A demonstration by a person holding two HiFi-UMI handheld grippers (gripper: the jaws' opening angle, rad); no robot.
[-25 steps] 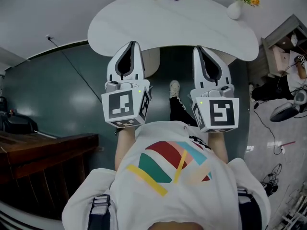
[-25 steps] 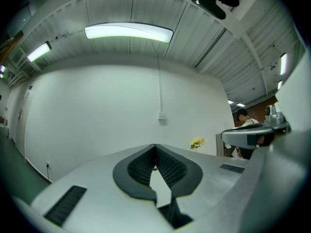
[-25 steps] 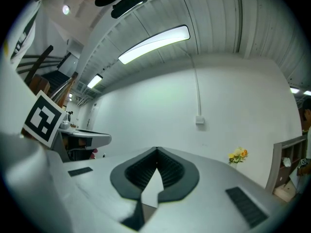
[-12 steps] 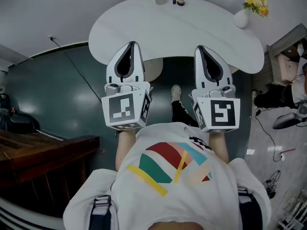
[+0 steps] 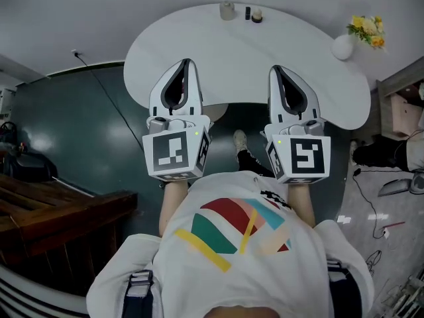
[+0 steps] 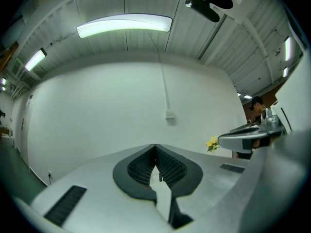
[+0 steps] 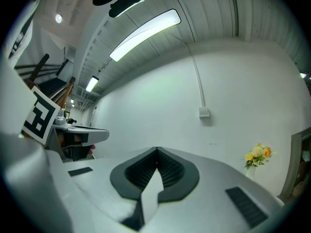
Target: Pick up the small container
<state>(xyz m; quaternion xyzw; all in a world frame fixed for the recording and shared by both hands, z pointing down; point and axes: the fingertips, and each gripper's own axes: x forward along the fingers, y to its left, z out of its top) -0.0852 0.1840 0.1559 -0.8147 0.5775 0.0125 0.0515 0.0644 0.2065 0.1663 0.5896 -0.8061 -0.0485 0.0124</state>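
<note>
The table (image 5: 265,45) was white, the floor (image 5: 86,131) dark teal, and the small container (image 5: 227,10) at the far edge pale grey. The left gripper (image 5: 187,61) and right gripper (image 5: 273,67) were white with black pads and black-and-white square markers. The near shirt (image 5: 225,257) was white with red, teal, yellow and pink bands. Far right, the flowers (image 5: 370,30) were yellow and the vase (image 5: 342,47) white.

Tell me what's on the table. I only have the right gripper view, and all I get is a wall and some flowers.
Observer: The head view shows three small things at the far edge of the white table: a pale container, a thin dark bottle and a low jar.
Operator: Are my grippers near them?
Observer: No. The left gripper and the right gripper are only over the table's near edge, well short of them.
Operator: Is the left one open?
Observer: No. In the left gripper view its jaws meet at the tips, with nothing held between them.
</note>
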